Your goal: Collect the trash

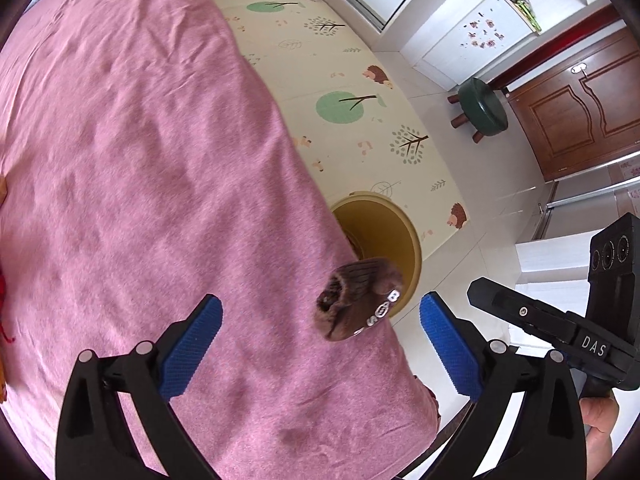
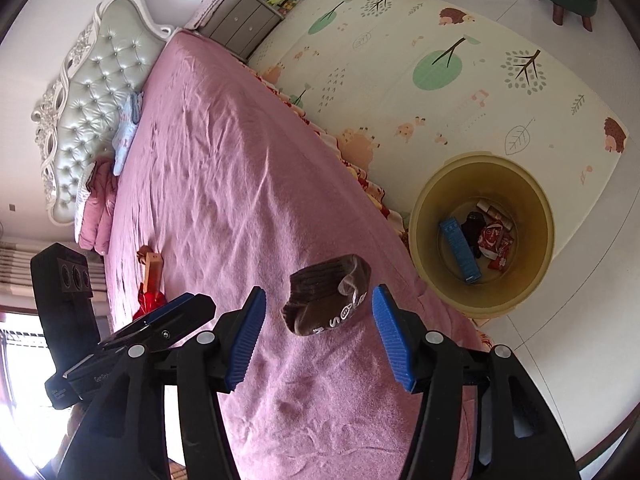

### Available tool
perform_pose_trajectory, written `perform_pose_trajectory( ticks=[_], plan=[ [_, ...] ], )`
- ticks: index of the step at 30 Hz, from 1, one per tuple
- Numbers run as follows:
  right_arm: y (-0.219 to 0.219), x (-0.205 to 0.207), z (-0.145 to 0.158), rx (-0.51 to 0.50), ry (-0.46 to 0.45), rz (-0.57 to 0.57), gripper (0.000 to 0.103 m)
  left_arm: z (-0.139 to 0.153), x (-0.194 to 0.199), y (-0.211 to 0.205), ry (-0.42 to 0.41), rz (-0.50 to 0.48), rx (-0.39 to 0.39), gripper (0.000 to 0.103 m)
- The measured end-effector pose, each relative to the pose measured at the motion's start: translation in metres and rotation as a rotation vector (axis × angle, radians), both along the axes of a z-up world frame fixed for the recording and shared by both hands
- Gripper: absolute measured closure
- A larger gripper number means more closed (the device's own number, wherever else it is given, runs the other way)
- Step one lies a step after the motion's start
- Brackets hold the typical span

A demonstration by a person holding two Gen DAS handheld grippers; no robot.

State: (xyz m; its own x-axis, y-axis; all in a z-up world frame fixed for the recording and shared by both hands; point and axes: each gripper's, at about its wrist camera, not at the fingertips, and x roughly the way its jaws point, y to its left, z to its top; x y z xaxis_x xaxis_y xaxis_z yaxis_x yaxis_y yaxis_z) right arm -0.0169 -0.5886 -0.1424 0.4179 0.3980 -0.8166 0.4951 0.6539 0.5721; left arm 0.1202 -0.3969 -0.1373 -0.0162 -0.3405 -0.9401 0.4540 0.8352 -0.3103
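A brown knitted sock point(image 1: 356, 300) with white letters lies on the pink bedspread point(image 1: 140, 160) near the bed's edge; it also shows in the right wrist view point(image 2: 328, 300). My left gripper point(image 1: 320, 344) is open and empty, just short of the sock. My right gripper point(image 2: 318, 336) is open and empty, its blue pads point(image 2: 248, 340) either side of the sock and a little short of it. A yellow bin point(image 2: 484, 232) stands on the floor beside the bed and holds a blue box and several wrappers; the left wrist view shows its rim point(image 1: 400, 228).
A red and wooden item point(image 2: 150, 280) lies on the bed to the left. Folded bedding point(image 2: 100, 208) sits by the headboard. A green stool point(image 1: 482, 106) stands on the tiled floor. A patterned play mat point(image 2: 440, 72) covers the floor beyond the bin.
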Motion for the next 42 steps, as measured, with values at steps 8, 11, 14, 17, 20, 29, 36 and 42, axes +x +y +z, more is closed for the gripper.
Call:
perform_pose_trajectory(
  ticks=[8, 11, 14, 17, 20, 29, 36, 42],
  plan=[
    [0.021, 0.011, -0.040, 0.004, 0.066, 0.020, 0.037, -0.029, -0.006, 0.037, 0.055, 0.043, 0.024, 0.004],
    [0.020, 0.017, -0.053, -0.022, 0.094, 0.023, 0.033, -0.036, -0.007, 0.038, 0.057, 0.038, 0.032, 0.004],
    [0.019, 0.023, -0.068, -0.019, 0.130, 0.021, 0.033, -0.038, -0.009, 0.038, 0.045, 0.029, 0.030, 0.004],
    [0.020, 0.029, -0.077, 0.004, 0.145, 0.022, 0.036, -0.039, -0.009, 0.039, 0.047, 0.042, 0.016, 0.004],
    [0.026, 0.036, -0.077, 0.013, 0.136, 0.046, 0.057, -0.042, -0.009, 0.042, 0.051, 0.061, 0.016, 0.004],
    [0.047, 0.047, -0.043, -0.033, 0.066, 0.091, 0.097, -0.039, 0.000, 0.080, 0.056, 0.168, 0.005, 0.004],
    [0.097, 0.068, -0.013, -0.004, 0.004, 0.195, 0.097, -0.022, 0.001, 0.136, 0.028, 0.282, -0.012, 0.004],
    [0.169, 0.092, 0.009, 0.036, -0.045, 0.321, 0.097, -0.005, -0.003, 0.214, 0.004, 0.415, -0.024, 0.004]
  ],
)
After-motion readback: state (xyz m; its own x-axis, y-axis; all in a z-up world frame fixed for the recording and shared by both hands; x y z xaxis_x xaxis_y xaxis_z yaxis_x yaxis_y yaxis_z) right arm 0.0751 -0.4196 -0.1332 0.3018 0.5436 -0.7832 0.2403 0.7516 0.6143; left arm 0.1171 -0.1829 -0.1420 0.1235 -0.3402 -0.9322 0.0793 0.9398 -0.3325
